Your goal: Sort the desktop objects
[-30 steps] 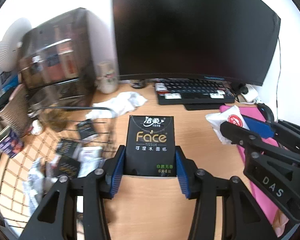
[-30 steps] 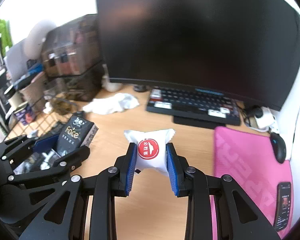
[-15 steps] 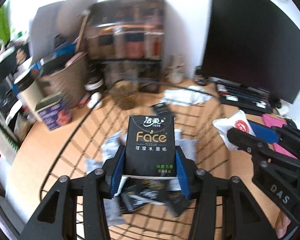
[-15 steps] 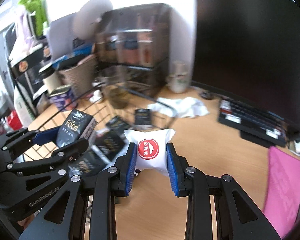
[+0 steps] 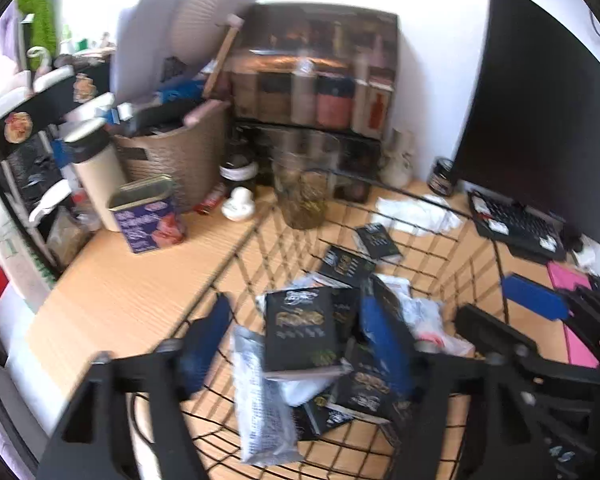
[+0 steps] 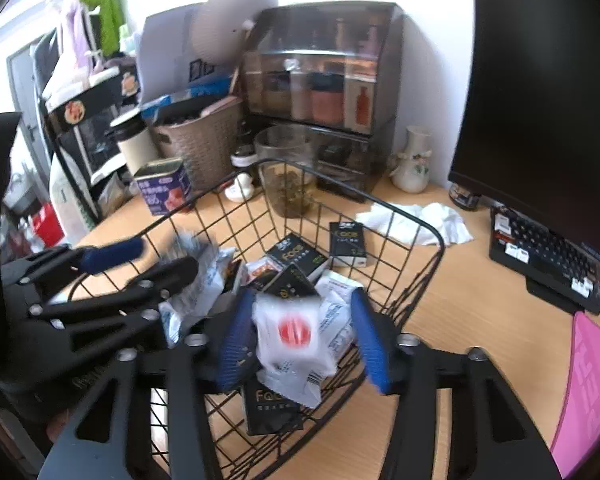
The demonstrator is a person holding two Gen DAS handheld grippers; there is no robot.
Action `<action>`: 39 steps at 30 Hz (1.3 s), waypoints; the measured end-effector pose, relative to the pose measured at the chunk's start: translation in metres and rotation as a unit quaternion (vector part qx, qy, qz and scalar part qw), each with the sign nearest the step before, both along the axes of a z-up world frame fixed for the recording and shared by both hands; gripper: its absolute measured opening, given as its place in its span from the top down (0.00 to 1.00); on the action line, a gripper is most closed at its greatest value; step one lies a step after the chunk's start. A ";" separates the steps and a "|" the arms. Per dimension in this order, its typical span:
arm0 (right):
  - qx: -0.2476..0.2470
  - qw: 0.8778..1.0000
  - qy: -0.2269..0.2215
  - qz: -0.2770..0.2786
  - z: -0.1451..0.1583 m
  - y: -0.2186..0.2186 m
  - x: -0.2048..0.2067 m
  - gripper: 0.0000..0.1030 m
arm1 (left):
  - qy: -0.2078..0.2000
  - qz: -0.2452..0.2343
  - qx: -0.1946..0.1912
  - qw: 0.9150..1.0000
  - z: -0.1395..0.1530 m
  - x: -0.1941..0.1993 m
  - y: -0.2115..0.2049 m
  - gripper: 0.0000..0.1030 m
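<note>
Both claws hang over the wire basket (image 6: 432,236) at the frame's centre, and both have just been opening. The left gripper (image 5: 300,344) stands wide apart, the black tissue pack (image 5: 300,332) loose between its pads, over the heap of packets. The right gripper (image 6: 304,336) is also apart, the white packet (image 6: 292,336) blurred between its pads, gripped by neither.

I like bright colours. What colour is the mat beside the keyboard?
The mat is bright pink. The right wrist view shows it best.
</note>
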State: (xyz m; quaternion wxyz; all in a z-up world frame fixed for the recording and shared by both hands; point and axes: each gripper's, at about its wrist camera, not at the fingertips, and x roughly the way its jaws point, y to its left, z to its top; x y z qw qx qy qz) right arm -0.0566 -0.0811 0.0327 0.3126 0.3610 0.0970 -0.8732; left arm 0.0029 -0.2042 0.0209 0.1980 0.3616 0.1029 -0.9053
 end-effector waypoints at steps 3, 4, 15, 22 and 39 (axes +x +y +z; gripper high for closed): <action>-0.006 1.000 -0.001 -0.002 0.003 0.009 0.000 0.34 | 0.021 0.008 -0.009 1.000 0.009 0.007 0.001 0.11; -0.006 1.000 0.000 -0.002 0.004 0.011 0.001 0.33 | 0.025 0.005 -0.008 1.000 0.012 0.009 0.003 0.11; -0.010 0.999 0.011 -0.046 0.011 0.082 0.028 0.29 | 0.086 -0.100 0.074 0.988 0.012 0.023 0.050 0.10; -0.011 0.994 0.014 -0.108 0.006 0.156 0.068 0.27 | 0.036 -0.173 0.114 0.978 -0.001 0.021 0.108 0.10; -0.013 0.982 0.016 -0.186 -0.008 0.237 0.107 0.26 | 0.022 -0.207 -0.011 0.978 -0.010 0.045 0.204 0.09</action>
